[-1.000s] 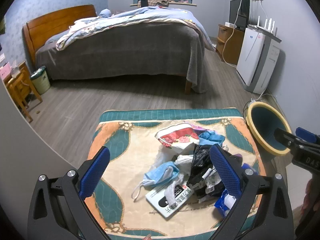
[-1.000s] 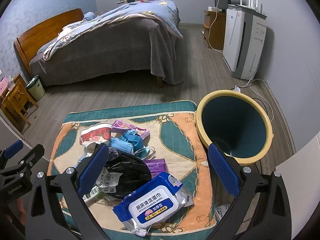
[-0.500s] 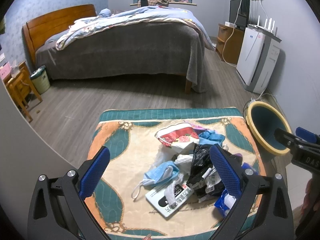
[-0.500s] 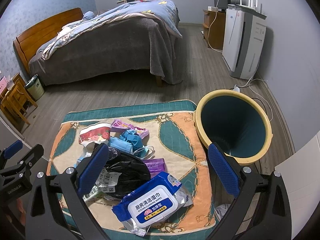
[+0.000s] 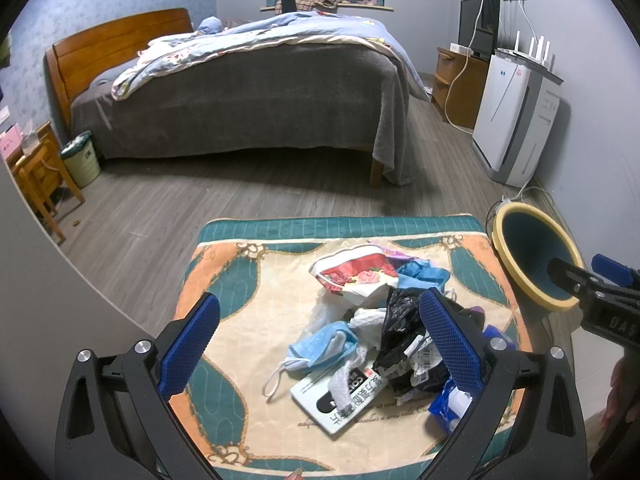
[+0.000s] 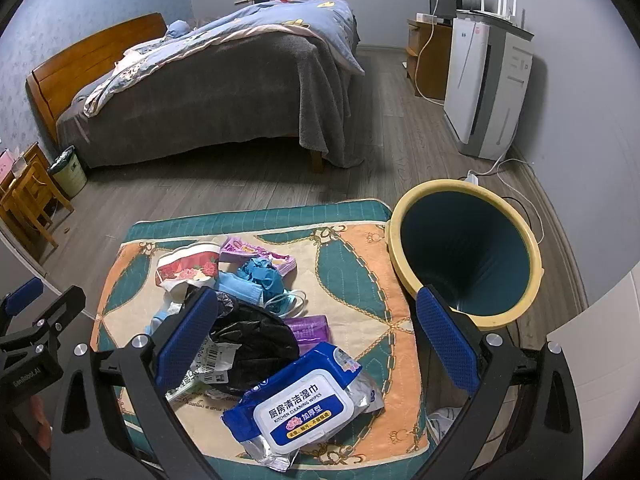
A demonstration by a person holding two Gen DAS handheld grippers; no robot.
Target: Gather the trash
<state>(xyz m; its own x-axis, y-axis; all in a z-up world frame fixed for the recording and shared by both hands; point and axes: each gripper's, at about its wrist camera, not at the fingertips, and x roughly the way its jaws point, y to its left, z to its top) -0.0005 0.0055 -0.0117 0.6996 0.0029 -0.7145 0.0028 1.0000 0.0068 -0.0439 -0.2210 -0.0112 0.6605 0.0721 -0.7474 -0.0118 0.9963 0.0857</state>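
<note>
A heap of trash lies on a patterned mat (image 5: 248,304) (image 6: 352,264): a blue wet-wipes pack (image 6: 304,408), a black plastic bag (image 6: 256,340) (image 5: 400,316), a blue face mask (image 5: 324,344), a red-and-white wrapper (image 5: 352,272) (image 6: 186,266) and a white flat packet (image 5: 340,396). A dark bin with a yellow rim (image 6: 464,248) (image 5: 532,260) stands at the mat's right edge. My left gripper (image 5: 320,340) is open above the mask and packet. My right gripper (image 6: 316,340) is open above the wipes pack and black bag, holding nothing.
A bed (image 5: 248,92) with a grey cover stands beyond the mat. A white air purifier (image 6: 484,88) and wooden cabinet (image 5: 460,88) line the right wall, with cables on the floor. A small green bin (image 5: 80,160) and wooden stool (image 5: 40,180) are at the left.
</note>
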